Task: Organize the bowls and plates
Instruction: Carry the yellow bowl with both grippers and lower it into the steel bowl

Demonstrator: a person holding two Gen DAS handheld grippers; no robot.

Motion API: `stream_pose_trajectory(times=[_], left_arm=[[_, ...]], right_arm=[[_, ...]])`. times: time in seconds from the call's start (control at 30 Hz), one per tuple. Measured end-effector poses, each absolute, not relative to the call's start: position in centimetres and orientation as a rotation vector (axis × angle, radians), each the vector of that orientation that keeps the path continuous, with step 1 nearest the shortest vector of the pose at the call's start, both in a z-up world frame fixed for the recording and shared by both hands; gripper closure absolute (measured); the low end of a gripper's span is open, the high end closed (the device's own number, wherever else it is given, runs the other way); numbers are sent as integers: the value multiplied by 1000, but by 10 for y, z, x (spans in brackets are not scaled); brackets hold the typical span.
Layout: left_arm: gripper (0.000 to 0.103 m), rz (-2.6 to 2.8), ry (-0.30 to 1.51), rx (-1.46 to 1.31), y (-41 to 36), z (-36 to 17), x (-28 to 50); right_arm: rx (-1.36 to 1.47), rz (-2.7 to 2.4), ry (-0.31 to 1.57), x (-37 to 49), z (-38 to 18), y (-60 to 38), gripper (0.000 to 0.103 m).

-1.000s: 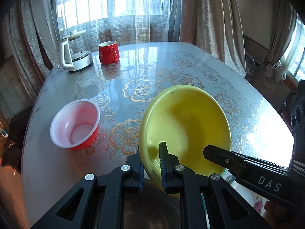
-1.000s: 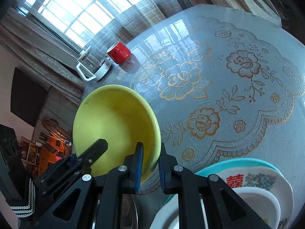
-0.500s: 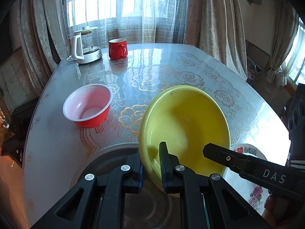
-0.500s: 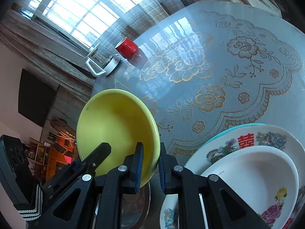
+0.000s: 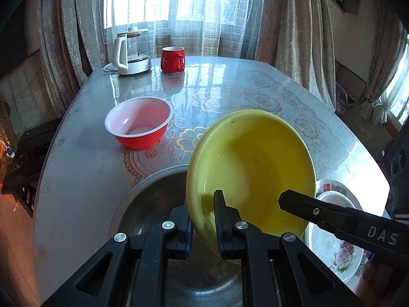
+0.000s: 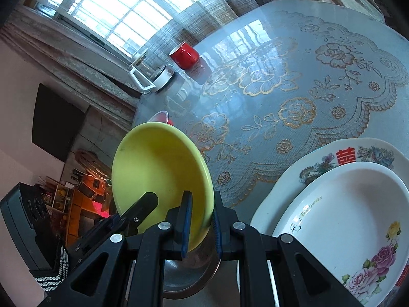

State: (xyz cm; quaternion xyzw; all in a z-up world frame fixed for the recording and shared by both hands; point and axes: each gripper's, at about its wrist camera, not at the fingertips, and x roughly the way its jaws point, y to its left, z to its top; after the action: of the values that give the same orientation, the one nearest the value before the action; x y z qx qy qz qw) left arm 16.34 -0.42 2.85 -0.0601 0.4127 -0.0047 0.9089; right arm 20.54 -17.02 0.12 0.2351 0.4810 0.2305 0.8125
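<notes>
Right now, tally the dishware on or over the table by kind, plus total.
Bowls: 3, yellow bowl held up by both grippers, red bowl, metal bowl.
Plates: 2 showing, stacked, white dish on patterned plate.
Mugs: 1, red mug.
Kettles: 1, kettle.
Total: 7.

Yellow bowl (image 5: pixel 255 163), shallow and glossy, held tilted above the desk, its rim clamped on opposite sides and its hollow facing the left view. Beneath it, a steel basin (image 5: pixel 153 204), upright. Red bowl (image 5: pixel 139 125) with white interior, upright, well apart toward the window. White floral bowl (image 6: pixel 345 220) nested in a floral plate (image 6: pixel 332 158) bearing a red character.
</notes>
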Motion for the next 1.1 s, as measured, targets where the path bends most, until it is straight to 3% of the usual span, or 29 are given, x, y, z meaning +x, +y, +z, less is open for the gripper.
stream_pose_trajectory(times=[0.9, 1.1], left_arm=[[86, 13, 948, -158, 28, -12, 143], [85, 21, 951, -109, 23, -13, 144]], right_arm=[[290, 515, 1105, 193, -16, -125, 85], [253, 489, 1084, 192, -9, -122, 73]])
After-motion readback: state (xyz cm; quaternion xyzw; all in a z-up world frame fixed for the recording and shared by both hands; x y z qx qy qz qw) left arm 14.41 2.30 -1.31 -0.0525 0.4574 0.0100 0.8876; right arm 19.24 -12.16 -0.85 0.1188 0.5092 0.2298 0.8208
